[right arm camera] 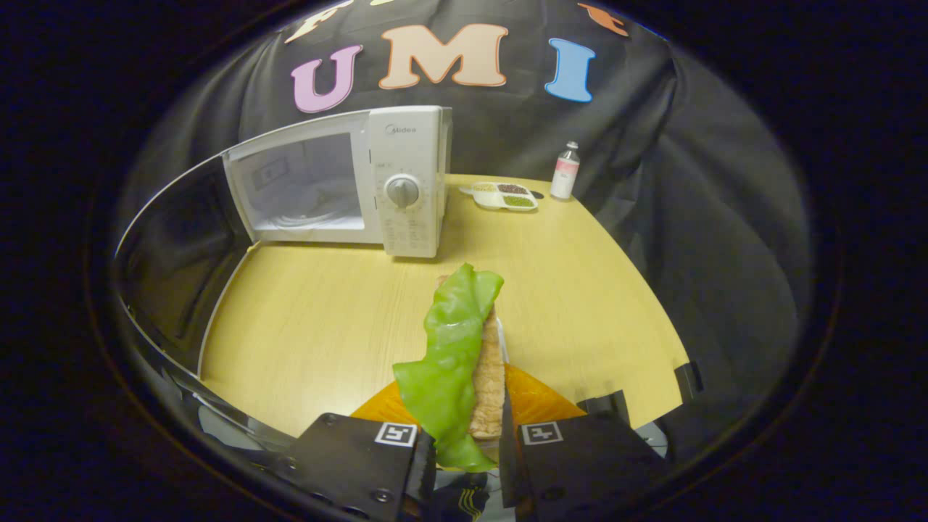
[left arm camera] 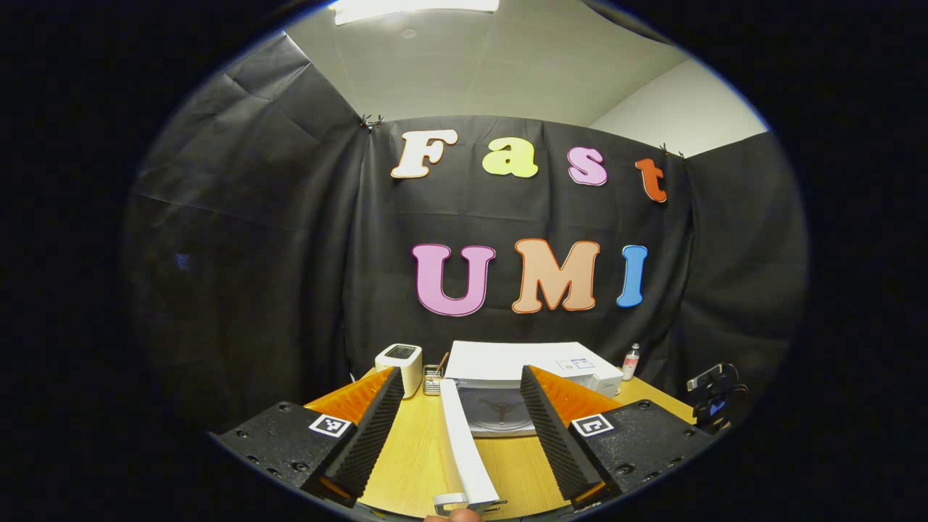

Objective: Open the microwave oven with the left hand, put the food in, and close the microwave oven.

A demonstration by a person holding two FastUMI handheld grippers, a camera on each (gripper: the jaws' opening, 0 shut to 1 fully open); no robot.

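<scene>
- Two grippers are in my feeds. My left gripper (left arm camera: 460, 428) has its jaws wide, with nothing pressed between them.
- Between those fingers, at 6 o'clock in the left gripper view, I see the edge of the open microwave door (left arm camera: 464, 449) running toward me; neither finger touches it.
- Beyond the door, at 12 o'clock from the fingertips, sits the microwave (left arm camera: 533, 366), its cavity open and the turntable showing.
- At 10 o'clock from the fingertips I see a white toaster (left arm camera: 400, 361) on the wooden table (left arm camera: 413, 449).
- At 2 o'clock, a small bottle (left arm camera: 631, 360) stands beside the microwave.
- My right gripper (right arm camera: 467, 435) has its jaws narrow, clamped on the food (right arm camera: 464, 355): a sandwich with a green lettuce leaf draped over it, held above the table.
- In the right gripper view the microwave stands at 11 o'clock, well apart from the food.
- A divided dish (right arm camera: 504, 196) lies at 1 o'clock, just beside the bottle.
</scene>
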